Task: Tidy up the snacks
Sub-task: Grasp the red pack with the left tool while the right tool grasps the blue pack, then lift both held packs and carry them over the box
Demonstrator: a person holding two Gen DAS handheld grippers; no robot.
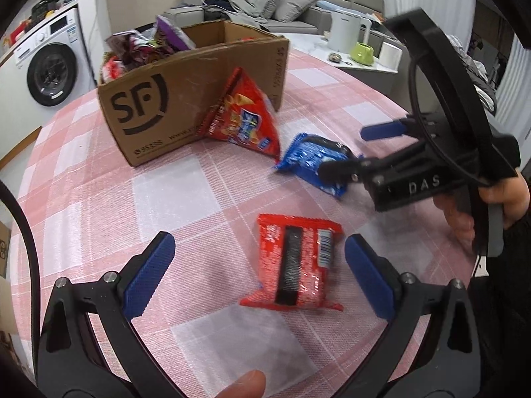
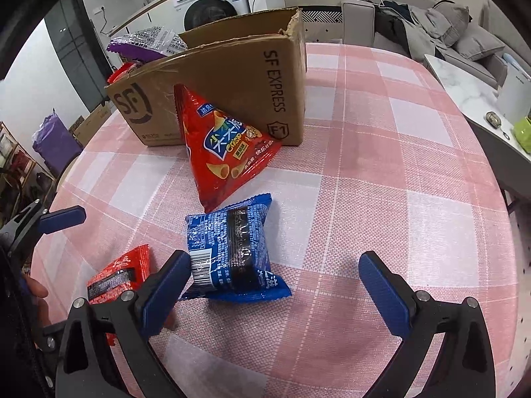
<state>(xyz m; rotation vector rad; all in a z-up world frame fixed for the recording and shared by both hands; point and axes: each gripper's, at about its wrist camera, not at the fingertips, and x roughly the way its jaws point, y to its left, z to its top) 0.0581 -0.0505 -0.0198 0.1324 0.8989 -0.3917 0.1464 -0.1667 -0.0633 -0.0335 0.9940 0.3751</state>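
A flat red snack pack [image 1: 297, 262] lies on the checked tablecloth between the blue pads of my left gripper [image 1: 257, 275], which is open just short of it. A blue snack pack [image 2: 229, 250] lies in front of my right gripper [image 2: 273, 295], also open, with the left pad [image 2: 166, 295] touching or nearly touching the pack's edge. In the left wrist view the right gripper [image 1: 345, 152] reaches over the blue pack [image 1: 313, 162]. A red triangular crisp bag [image 2: 220, 147] leans against a cardboard box [image 2: 239, 76] holding several snacks. The red pack [image 2: 121, 273] also shows at the right view's lower left.
The round table's pink checked cloth [image 2: 381, 199] has open room to the right of the box. A marble side table [image 1: 361, 59] with a white kettle and green cup stands beyond. A sofa [image 1: 265, 3] and washing machine [image 1: 49, 66] are in the background.
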